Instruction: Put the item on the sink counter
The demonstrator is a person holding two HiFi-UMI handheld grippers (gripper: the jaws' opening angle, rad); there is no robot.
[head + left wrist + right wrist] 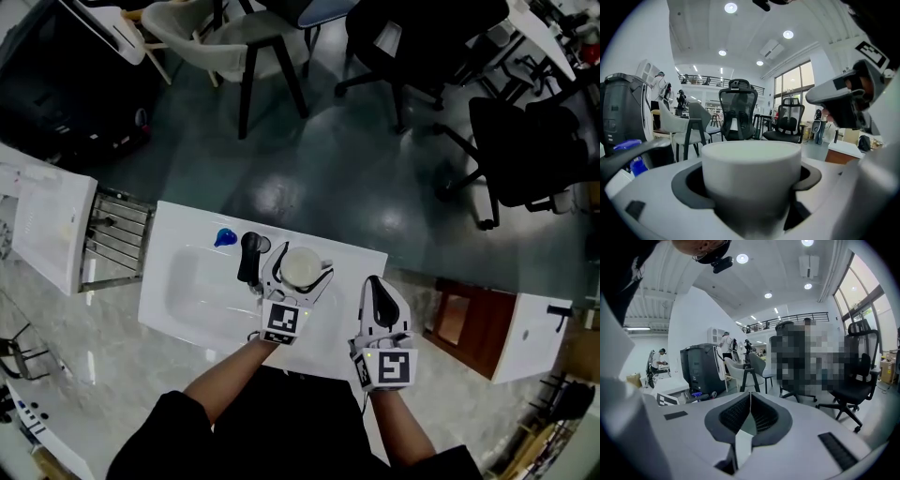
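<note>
**Cup gripped over the sink counter**

Left hand-held gripper (301, 271) pinches a white cup (751, 168) between its jaws over the white counter (178, 220). A black faucet (249, 255) stands just to its left. Right hand-held gripper (375, 286), jaws pressed together and empty, sits nearby.

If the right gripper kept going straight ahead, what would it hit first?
Nothing nearby: the right gripper points past the sink counter edge over open floor; probably a black office chair far beyond.
</note>
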